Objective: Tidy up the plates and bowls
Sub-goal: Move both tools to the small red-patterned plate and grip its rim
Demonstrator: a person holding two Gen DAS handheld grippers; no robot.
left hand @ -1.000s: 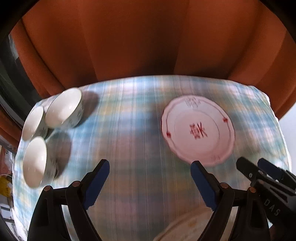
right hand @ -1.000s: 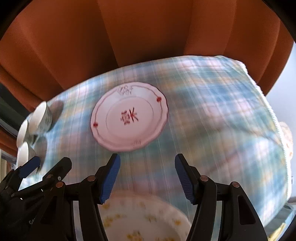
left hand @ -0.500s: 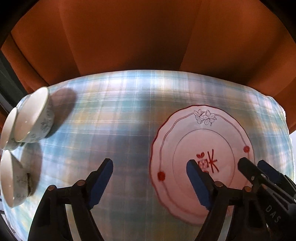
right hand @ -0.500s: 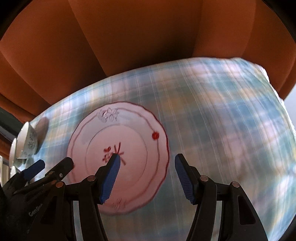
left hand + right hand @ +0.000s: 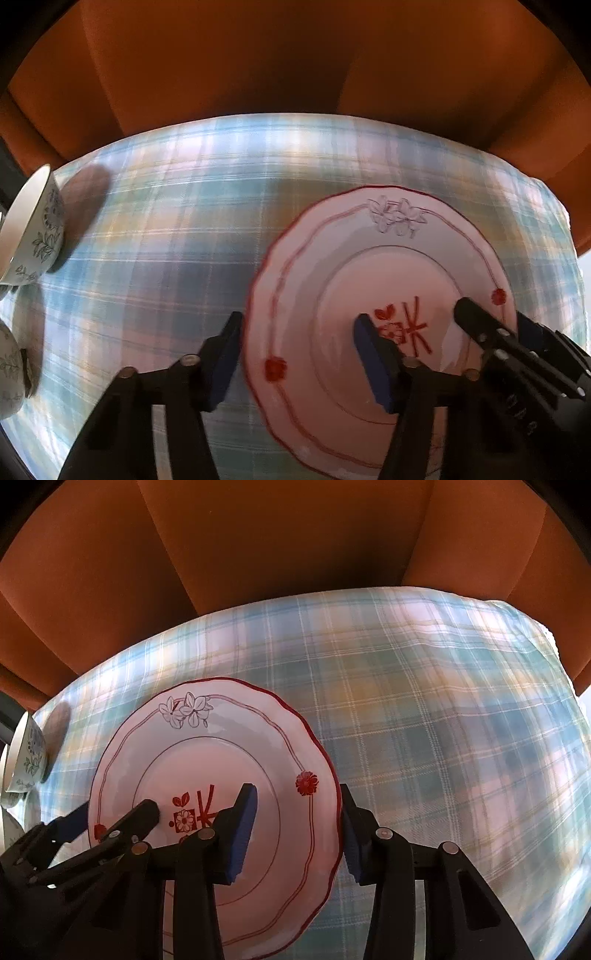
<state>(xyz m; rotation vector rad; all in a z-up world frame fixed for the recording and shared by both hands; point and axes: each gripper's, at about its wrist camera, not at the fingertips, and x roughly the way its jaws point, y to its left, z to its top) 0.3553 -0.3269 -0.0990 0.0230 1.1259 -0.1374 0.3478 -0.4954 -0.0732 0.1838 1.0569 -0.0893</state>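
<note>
A white plate point(image 5: 221, 775) with a red rim and red flowers lies flat on the counter point(image 5: 424, 720), which wears a blue checked cloth. The left tongs point(image 5: 299, 354) are spread wide around the plate's left edge, one finger over the middle and one outside the rim. The right tongs point(image 5: 299, 834) are spread wide around its right edge the same way. Small white bowls point(image 5: 33, 229) with blue flowers sit far off to the left.

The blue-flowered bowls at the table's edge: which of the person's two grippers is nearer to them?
Left. The left gripper straddles the red-patterned plate's rim on the side facing the bowls. The right gripper straddles the plate's far rim, away from them.
</note>
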